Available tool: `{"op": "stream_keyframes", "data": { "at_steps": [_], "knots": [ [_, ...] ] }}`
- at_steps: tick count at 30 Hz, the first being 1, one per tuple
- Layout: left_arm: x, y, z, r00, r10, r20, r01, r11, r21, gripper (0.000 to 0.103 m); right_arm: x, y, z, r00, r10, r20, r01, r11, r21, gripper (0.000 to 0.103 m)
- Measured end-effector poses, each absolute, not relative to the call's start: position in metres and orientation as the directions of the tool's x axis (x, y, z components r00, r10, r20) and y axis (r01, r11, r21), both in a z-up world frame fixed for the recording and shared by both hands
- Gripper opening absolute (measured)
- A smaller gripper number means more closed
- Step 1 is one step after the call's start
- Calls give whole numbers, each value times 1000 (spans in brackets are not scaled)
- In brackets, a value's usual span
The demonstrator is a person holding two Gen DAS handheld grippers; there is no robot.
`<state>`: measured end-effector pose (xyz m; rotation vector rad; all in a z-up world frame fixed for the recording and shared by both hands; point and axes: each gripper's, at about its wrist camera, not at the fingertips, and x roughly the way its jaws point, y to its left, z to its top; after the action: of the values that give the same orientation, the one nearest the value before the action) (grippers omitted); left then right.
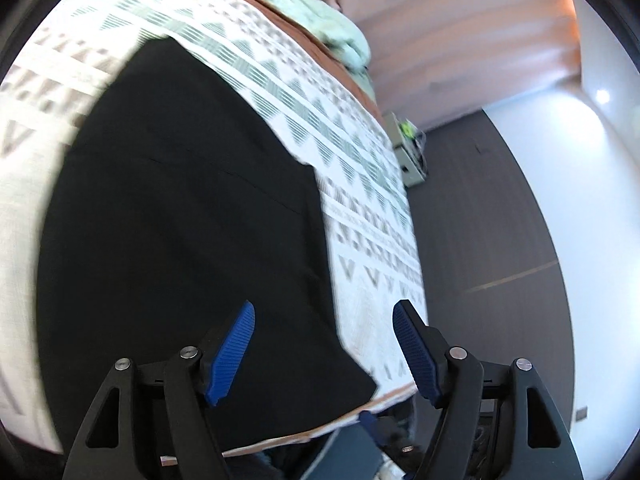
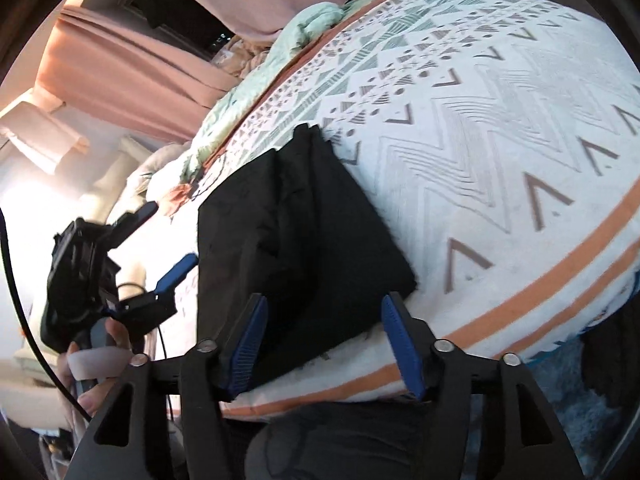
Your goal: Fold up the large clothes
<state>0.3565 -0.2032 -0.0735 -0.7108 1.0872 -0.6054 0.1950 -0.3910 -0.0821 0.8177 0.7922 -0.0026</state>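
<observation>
A black garment (image 1: 180, 220) lies flat and folded on the patterned white blanket (image 1: 320, 112) of a bed, one corner reaching the near bed edge. My left gripper (image 1: 325, 306) hovers open over that corner, with nothing between its blue pads. In the right wrist view the same garment (image 2: 296, 240) shows creased layers on the blanket (image 2: 500, 140). My right gripper (image 2: 325, 298) stands open just above its near edge, the pads apart from the cloth. The left gripper (image 2: 168, 234) appears at the left of that garment, open, held by a person's hand (image 2: 100, 360).
A mint-green quilt (image 1: 332, 28) is bunched along the far side of the bed, with pink curtains (image 1: 460, 40) behind it. A small cabinet (image 1: 408, 148) stands on the dark floor (image 1: 480, 240) beside the bed. An orange stripe (image 2: 520, 288) marks the blanket's near edge.
</observation>
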Motion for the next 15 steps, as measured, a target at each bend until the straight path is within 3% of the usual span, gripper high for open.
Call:
{"op": "stream_keyframes", "data": {
  "at_steps": [2, 8, 15],
  "knots": [
    [352, -178, -72, 373, -718, -588, 77, 655, -752, 73, 202, -387, -84, 731, 302, -613, 279, 687, 671, 82],
    [336, -121, -67, 445, -620, -647, 20, 729, -685, 73, 225, -367, -92, 725, 359, -588, 242, 667, 705, 82],
    [320, -72, -75, 485, -534, -693, -52, 773, -632, 73, 258, -352, -99, 702, 330, -631, 280, 687, 671, 81]
  ]
}}
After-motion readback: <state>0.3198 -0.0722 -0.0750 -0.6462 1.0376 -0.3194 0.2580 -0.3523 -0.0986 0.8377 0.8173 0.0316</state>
